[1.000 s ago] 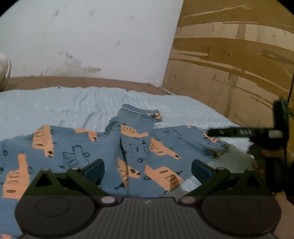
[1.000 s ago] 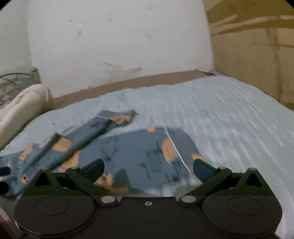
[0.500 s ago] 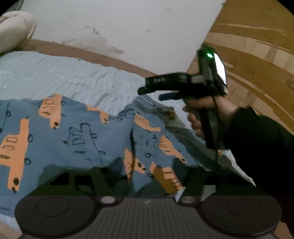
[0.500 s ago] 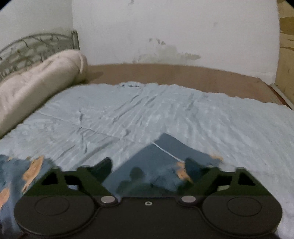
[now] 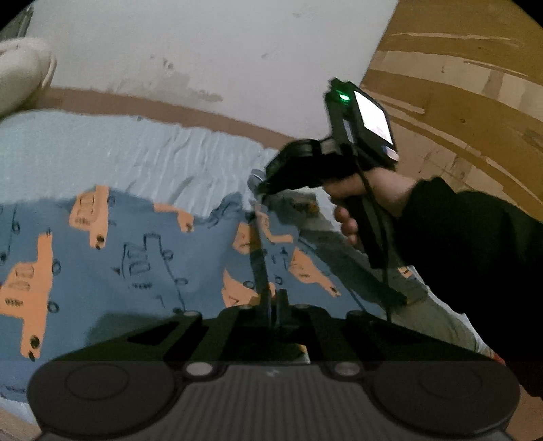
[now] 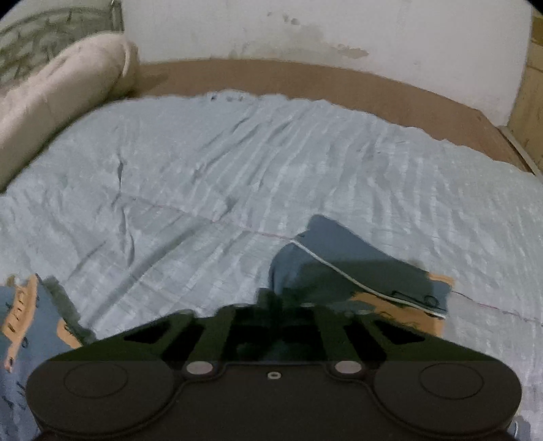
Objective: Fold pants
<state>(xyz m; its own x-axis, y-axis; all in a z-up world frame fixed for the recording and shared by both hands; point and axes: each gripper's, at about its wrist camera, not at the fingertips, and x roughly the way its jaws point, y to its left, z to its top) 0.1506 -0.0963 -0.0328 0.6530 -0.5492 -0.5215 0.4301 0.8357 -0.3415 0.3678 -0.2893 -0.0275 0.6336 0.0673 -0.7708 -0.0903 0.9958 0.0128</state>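
Blue pants with orange truck prints (image 5: 135, 257) lie spread on a light blue bedsheet (image 5: 118, 152). My left gripper (image 5: 273, 305) is shut on a raised fold of the pants near the middle. My right gripper (image 5: 263, 183), seen in the left wrist view in the person's hand, is shut on the far edge of the pants and holds it up. In the right wrist view that gripper (image 6: 275, 302) pinches the blue fabric (image 6: 339, 261), whose white-piped edge hangs over the sheet (image 6: 237, 163).
A cream bolster pillow (image 6: 57, 98) lies at the far left by a metal headboard (image 6: 40, 30). A brown bed frame edge (image 6: 305, 74) runs under the white wall. A wooden panel (image 5: 475, 84) stands to the right.
Both grippers went from open to shut on the pants. The right gripper rose with the far edge of the fabric and moved left over the pants.
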